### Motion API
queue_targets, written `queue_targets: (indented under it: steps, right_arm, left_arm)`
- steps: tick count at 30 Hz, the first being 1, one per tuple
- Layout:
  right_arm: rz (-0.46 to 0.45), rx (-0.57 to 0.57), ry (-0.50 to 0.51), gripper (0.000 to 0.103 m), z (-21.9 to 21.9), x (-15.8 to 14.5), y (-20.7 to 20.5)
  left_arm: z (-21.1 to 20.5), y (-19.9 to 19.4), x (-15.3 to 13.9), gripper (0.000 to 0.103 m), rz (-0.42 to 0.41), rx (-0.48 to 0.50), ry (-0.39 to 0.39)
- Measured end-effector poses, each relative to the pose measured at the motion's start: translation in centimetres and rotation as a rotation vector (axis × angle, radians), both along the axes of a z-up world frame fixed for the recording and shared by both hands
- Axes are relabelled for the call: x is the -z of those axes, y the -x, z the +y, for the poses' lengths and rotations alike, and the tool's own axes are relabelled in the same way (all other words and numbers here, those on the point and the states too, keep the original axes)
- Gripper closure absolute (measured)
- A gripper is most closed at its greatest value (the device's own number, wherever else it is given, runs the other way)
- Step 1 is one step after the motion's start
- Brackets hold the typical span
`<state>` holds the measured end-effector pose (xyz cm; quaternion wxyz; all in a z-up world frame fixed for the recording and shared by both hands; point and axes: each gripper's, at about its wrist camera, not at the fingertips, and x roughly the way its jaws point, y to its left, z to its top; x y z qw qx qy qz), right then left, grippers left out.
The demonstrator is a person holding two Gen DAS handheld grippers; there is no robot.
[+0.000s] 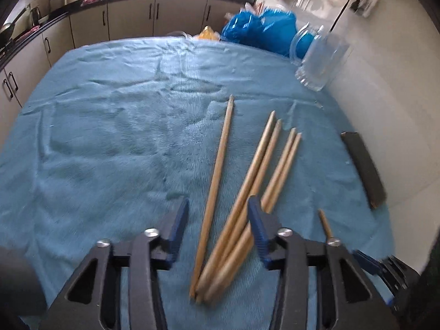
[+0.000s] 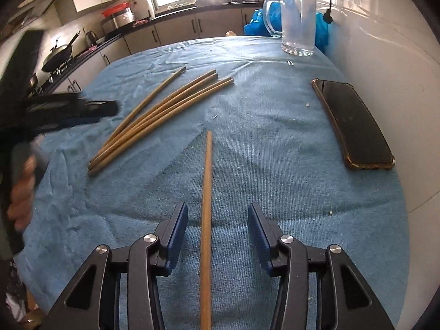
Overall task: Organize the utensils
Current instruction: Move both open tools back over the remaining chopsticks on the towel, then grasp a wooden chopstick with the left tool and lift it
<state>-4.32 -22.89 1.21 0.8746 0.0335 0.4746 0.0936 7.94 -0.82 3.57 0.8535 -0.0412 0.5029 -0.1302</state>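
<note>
Both claws are spread with nothing gripped. Left gripper (image 1: 218,218) hovers low over the blue cloth (image 1: 110,137), pointing forward, its pads straddling the near ends of a fan of five chopsticks (image 1: 242,192); one stick passes under the right pad (image 1: 257,228). From the right wrist view the left gripper (image 2: 104,107) reaches in from the left, a hand (image 2: 22,192) on its handle, beside that fan (image 2: 165,110). Right gripper (image 2: 218,220) is level over the cloth (image 2: 275,192), a lone chopstick (image 2: 207,206) lying between its parted pads, touching neither. A glass pitcher (image 2: 298,22) stands at the far edge, and a phone (image 2: 354,123) lies to the right near the wall
</note>
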Motion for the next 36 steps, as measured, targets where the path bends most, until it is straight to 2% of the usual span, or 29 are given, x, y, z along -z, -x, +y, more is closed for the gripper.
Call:
queue_targets:
  steps: [1, 2, 5, 6, 7, 10, 12, 18, 25, 29, 33, 36]
  right_arm:
    - [-0.002, -0.004, 0.009, 0.054, 0.1, 0.0, 0.0]
    - [-0.003, -0.008, 0.016, 0.055, 0.2, 0.1, 0.0]
    - [-0.007, -0.020, 0.036, 0.056, 0.4, 0.1, 0.1]
    - [-0.008, -0.021, 0.046, 0.058, 0.4, 0.1, 0.2]
    - [-0.010, -0.019, 0.058, 0.063, 0.6, 0.1, 0.2]
    - [-0.016, -0.005, 0.105, 0.088, 0.9, 0.1, 0.0]
    - [-0.004, 0.009, 0.096, 0.092, 0.6, 0.1, -0.3]
    - [0.021, 0.035, 0.078, 0.093, 0.3, 0.1, -0.6]
    - [0.078, 0.015, 0.020, 0.094, 0.7, -0.1, 0.4]
    - [0.114, -0.002, 0.007, 0.094, 1.0, -0.1, 1.6]
    - [0.144, -0.006, -0.001, 0.094, 0.8, -0.3, 2.9]
    - [0.164, -0.002, -0.001, 0.093, 0.6, -0.3, 3.4]
  left_arm:
    - [-0.3, -0.7, 0.6, 0.077, 0.015, 0.000, -0.020]
    - [-0.6, -1.3, 1.1, 0.079, 0.027, 0.000, -0.039]
    - [-1.4, -1.9, 1.3, 0.081, -0.011, 0.007, -0.107]
    - [-1.7, -2.0, 1.4, 0.085, -0.016, 0.012, -0.125]
    - [-1.9, -2.1, 1.5, 0.095, -0.024, 0.013, -0.155]
    - [-2.0, -1.8, 1.6, 0.096, -0.030, 0.012, -0.197]
    - [-1.7, -1.2, 1.4, 0.096, -0.027, 0.007, -0.212]
    - [2.2, 2.4, 0.5, 0.096, 0.000, -0.031, -0.166]
    - [5.9, 10.7, 0.0, 0.096, 0.067, -0.036, -0.047]
    - [6.4, 14.6, 0.4, 0.096, 0.113, -0.019, 0.016]
    - [6.1, 16.6, 0.5, 0.096, 0.151, 0.016, 0.044]
    - [6.1, 17.5, -0.4, 0.096, 0.138, 0.043, 0.054]
